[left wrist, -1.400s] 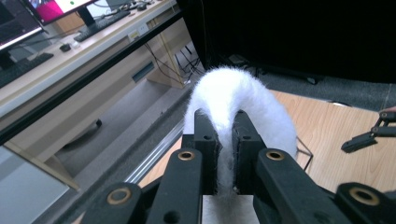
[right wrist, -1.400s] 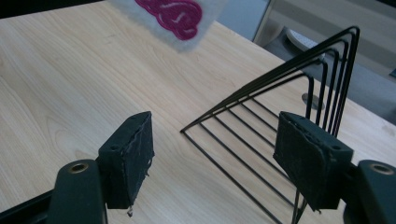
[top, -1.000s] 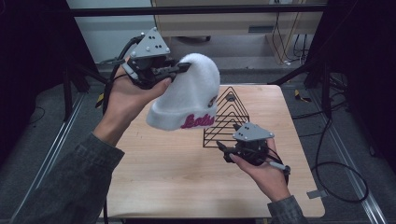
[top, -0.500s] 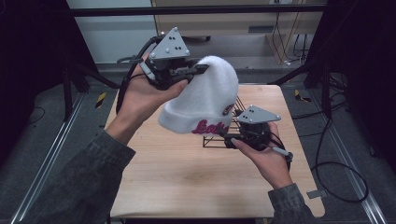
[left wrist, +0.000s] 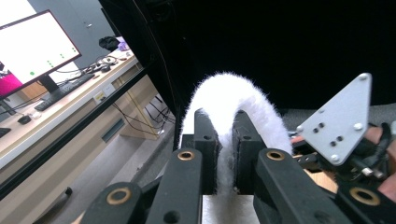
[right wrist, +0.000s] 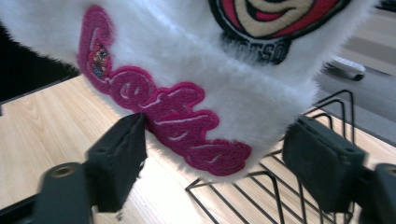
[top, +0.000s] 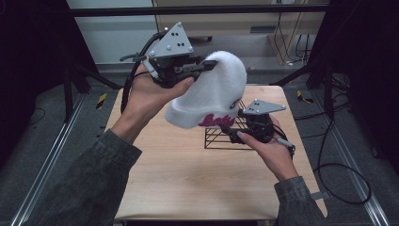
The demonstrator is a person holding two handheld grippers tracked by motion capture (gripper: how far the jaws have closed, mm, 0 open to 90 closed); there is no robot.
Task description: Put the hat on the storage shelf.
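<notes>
left gripper [top: 207, 66]: jaws are clamping a fold of the white fuzzy hat [top: 214, 94], holding it up in the air above the table [top: 155, 179]; in the left gripper view its pads [left wrist: 208, 140] are pinching the white fabric [left wrist: 233, 98].
right gripper [top: 230, 132]: jaws are standing wide and have just been closing a little; in the right gripper view the hat's lower edge [right wrist: 196, 93] is hanging between them, left pad [right wrist: 121, 154] looking right at the fur, right pad [right wrist: 322, 158] sitting apart from it.
hat: hanging tilted, pink script patch [top: 214, 120] facing the person, round badge [right wrist: 275, 18] above it.
wire rack [top: 221, 139]: black, sitting on the table directly under and behind the hat; the hat is covering its upper part.
in the way: rack bars [right wrist: 280, 196] are lying just below the right gripper and the hat rim.
around: black cables [top: 339, 165] are trailing on the floor right of the table; monitor [left wrist: 32, 51] and desk [left wrist: 60, 107] are showing in the left gripper view.
</notes>
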